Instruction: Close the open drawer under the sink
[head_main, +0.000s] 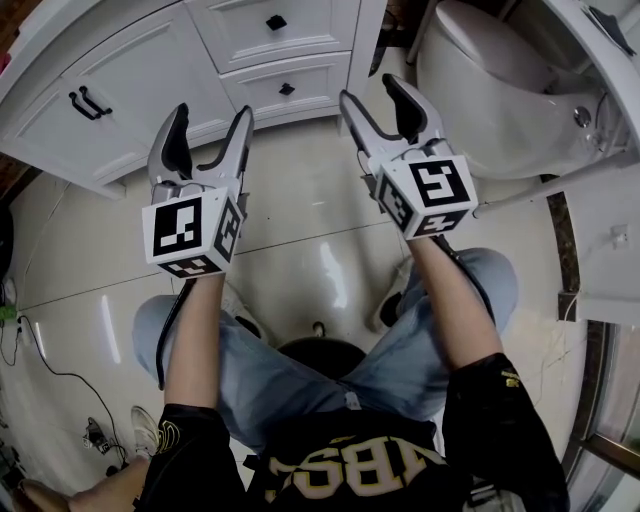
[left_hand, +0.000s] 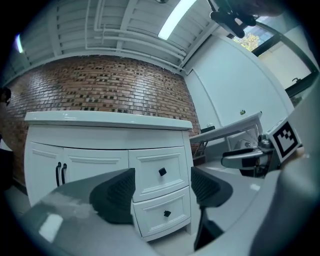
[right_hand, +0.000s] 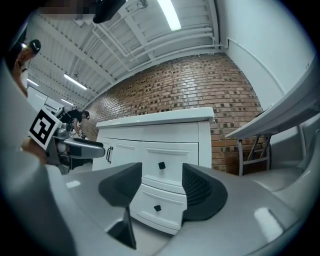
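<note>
Pale glossy tile floor (head_main: 300, 230) fills the head view. White vanity cabinet (head_main: 130, 70) at 11 o'clock, against a brick wall (left_hand: 100, 90). White toilet (head_main: 500, 90) at 1 to 2 o'clock, right of the cabinet. Person seated at 6 o'clock on a black stool (head_main: 320, 355), jeans (head_main: 250, 370), dark shirt, both forearms stretched toward the cabinet.

Left gripper (head_main: 212, 125) at 10 o'clock of centre, held level, aimed at the cabinet front but well short of it. Its fingers (left_hand: 117, 195) are spread wide and hold nothing; only the two drawers show in the gap, far off. Right gripper (head_main: 375, 100) at 1 o'clock, also level, near the cabinet's right corner and not touching it. Its fingers (right_hand: 200, 192) are released too, with nothing between them. The two grippers sit side by side, apart.

Task thing: the drawers stack on the cabinet's right side at 12 o'clock, upper drawer (head_main: 240, 25) over lower drawer (head_main: 310, 80), each with one small black knob. Both fronts look about level with the cabinet face; cannot tell if the lower one stands out a little. Left of them, double doors with a pair of black handles (head_main: 88, 102). Thin black cable (head_main: 40, 350) on the floor at 8 o'clock.
</note>
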